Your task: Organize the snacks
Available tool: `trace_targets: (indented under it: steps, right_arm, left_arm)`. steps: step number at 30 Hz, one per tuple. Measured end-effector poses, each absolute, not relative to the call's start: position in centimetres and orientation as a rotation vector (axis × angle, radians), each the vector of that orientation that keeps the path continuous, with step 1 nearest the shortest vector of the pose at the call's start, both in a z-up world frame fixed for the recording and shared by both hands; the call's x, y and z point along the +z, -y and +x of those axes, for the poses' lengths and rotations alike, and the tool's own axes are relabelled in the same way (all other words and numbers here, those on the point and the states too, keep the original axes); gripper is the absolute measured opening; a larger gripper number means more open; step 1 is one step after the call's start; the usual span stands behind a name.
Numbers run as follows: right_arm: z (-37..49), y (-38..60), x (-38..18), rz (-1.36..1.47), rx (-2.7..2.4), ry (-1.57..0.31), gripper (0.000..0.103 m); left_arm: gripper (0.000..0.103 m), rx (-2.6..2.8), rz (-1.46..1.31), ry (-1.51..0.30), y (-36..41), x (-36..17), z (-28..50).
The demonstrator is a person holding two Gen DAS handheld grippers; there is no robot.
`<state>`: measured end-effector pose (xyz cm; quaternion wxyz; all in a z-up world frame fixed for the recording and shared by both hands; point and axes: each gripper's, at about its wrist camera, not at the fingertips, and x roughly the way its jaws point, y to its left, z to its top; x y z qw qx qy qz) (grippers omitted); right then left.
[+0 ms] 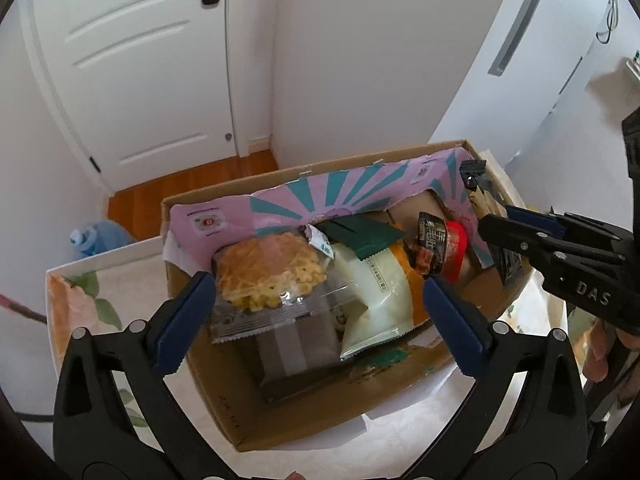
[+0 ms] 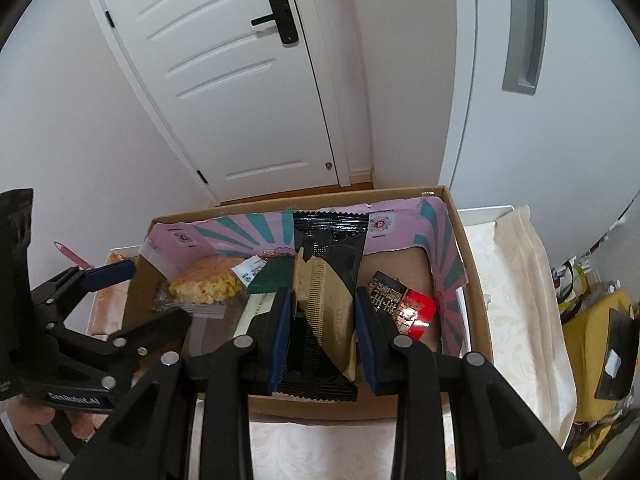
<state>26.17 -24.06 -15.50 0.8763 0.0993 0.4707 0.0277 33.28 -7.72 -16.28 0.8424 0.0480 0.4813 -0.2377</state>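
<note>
A cardboard box [image 1: 224, 408] with a pink and teal liner holds several snacks: a clear pack of yellow cake [image 1: 272, 276], a white packet [image 1: 376, 300], a dark green packet [image 1: 360, 236] and a red and black cup [image 1: 448, 248]. My left gripper [image 1: 320, 316] is open and empty above the cake pack and white packet. My right gripper [image 2: 322, 332] is shut on a black and gold snack packet [image 2: 328, 280] and holds it over the box [image 2: 476, 300]. The right gripper also shows in the left wrist view [image 1: 500, 224] at the box's right end.
The box stands on a white patterned tabletop [image 1: 120, 280]. A white door [image 2: 224, 80] and wall are behind it, a blue water jug [image 1: 100, 236] on the wood floor at left. A cream cloth [image 2: 524, 280] and yellow bags [image 2: 592, 320] lie to the right.
</note>
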Motion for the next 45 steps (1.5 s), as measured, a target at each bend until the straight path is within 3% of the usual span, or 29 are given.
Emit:
trace_targets:
  steps: [10,12,13,14,23,39,41,45]
  right_arm:
    - [29.6,25.3,-18.1,0.267,0.117,-1.126,0.030]
    - [30.4,25.6,-19.1,0.290,0.120,-1.164,0.050]
    - [30.4,25.9,-19.3,0.306,0.111,-1.170,0.072]
    - [30.3,26.2,-19.3,0.327,0.110,-1.166,0.085]
    - [26.1,26.8,-17.6,0.298,0.172,-1.130,0.086]
    - [14.5,27.9,-5.9,0.111,0.191,-0.781,0.086]
    - [12.9,27.8,-4.9,0.093,0.161,-0.740,0.103]
    - [10.4,27.6,-3.5,0.076,0.111,-0.685,0.103]
  left_arm:
    - [0.103,-0.431,0.107,-0.992,7.6,-15.5,32.5]
    - [0.103,-0.397,0.114,-0.986,7.5,-15.4,32.1]
    - [0.103,-0.380,0.117,-0.982,7.5,-15.2,31.8]
    - [0.103,-0.365,0.116,-0.976,7.4,-15.0,31.5]
    - [0.103,-0.259,0.078,-0.943,6.9,-13.4,27.0]
    - [0.103,-0.119,0.039,-0.644,7.1,-3.5,14.6]
    - [0.103,-0.098,0.035,-0.593,6.9,-2.2,12.7]
    - [0.103,-0.082,0.044,-0.528,6.4,-0.7,10.6]
